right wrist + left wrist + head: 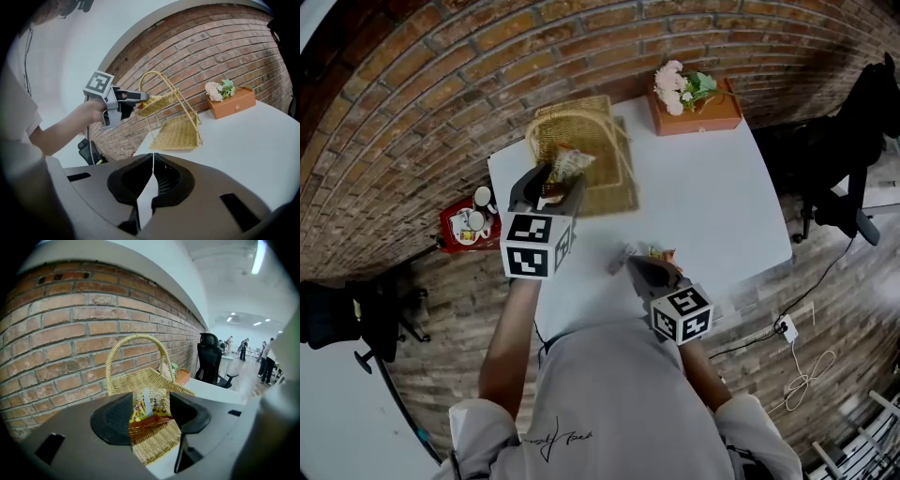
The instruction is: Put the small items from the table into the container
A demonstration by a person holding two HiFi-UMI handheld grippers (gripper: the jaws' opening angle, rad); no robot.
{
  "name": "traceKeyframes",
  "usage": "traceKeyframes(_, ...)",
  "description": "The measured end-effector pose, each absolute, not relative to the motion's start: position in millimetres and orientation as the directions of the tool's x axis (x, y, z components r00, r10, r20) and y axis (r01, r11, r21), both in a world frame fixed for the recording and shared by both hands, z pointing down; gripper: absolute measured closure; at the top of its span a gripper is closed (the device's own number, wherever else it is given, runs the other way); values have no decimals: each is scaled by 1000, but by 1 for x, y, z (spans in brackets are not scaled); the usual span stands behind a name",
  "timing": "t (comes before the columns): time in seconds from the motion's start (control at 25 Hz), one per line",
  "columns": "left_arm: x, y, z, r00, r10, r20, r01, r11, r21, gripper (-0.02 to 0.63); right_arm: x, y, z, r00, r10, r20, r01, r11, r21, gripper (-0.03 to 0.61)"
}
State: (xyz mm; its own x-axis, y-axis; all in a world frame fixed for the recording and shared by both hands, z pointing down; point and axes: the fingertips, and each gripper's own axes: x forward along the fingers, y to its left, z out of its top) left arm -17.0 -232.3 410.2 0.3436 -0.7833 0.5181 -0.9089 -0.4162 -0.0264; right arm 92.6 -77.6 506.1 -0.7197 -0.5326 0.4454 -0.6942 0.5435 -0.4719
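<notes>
The white table held a big wicker basket near the brick wall. Over the basket, the left claw stood partly wide, with a snack packet between its jaws. The right claw was pinched tight, holding nothing.

Woven wicker basket, smooth matt white table, rough brick wall

basket: far-left of table, against brick wall | snack packet: at basket's upper tier | flower box: far-right corner, right of basket | small items: near edge, before basket | cup tray: floor, left of table
</notes>
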Motion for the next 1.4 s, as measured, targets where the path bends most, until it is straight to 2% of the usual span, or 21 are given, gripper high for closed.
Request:
traceKeyframes(0.68,-15,-215,405,388,-784,484,-902,-430,27,383,97,-72,501,-706,-552,444,-708,542,-453,557)
traceKeyframes(1.4,-31,-170,399,386,-827,410,-920,-380,100,543,93,-48,486,-735,-528,426,-678,585,-445,557)
